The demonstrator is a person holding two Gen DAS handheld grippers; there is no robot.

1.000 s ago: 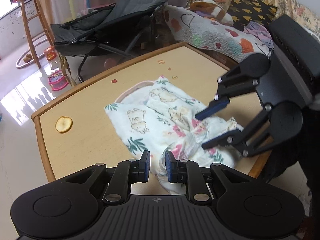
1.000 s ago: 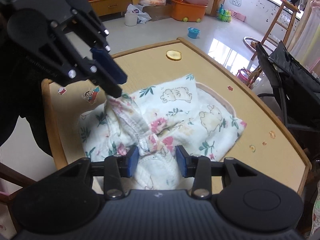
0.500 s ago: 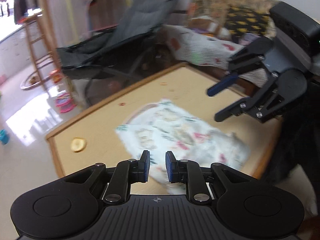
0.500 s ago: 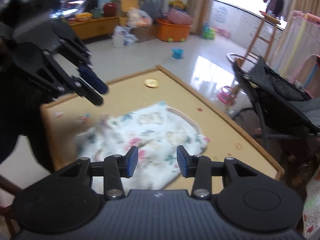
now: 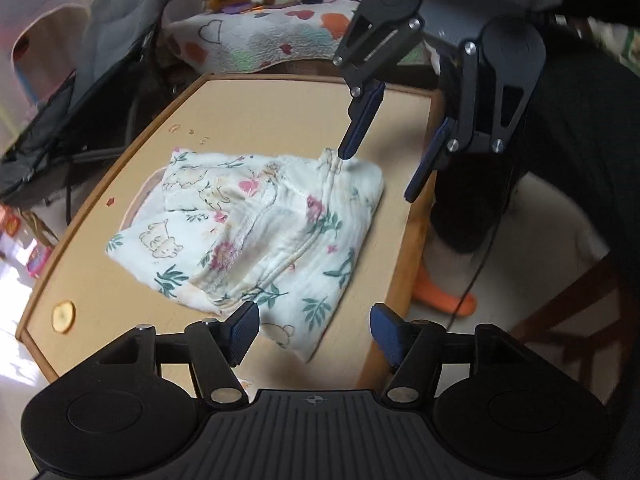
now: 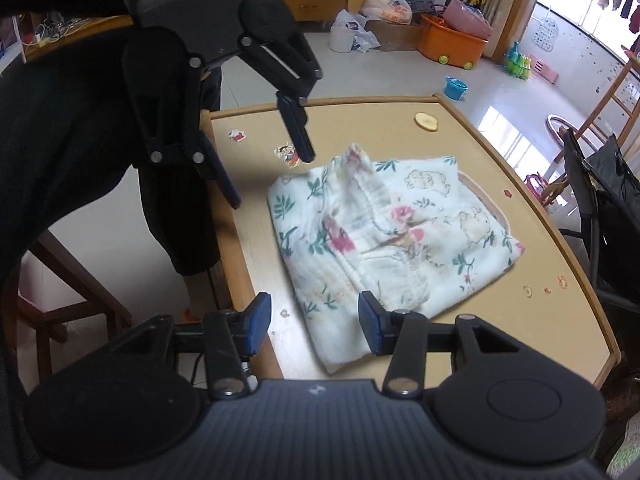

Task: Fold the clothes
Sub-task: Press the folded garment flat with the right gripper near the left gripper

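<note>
Left wrist view: the left gripper is opening, jaws wide and empty over the near corner of the folded floral garment on the wooden table. The right gripper is opening too, gripping nothing. Whether its far fingertip touches the cloth is unclear.

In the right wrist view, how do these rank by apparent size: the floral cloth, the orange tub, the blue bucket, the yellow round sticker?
1. Floral cloth, largest.
2. Orange tub.
3. Blue bucket and yellow round sticker look alike; the bucket stands farther away, so no ranking.
</note>
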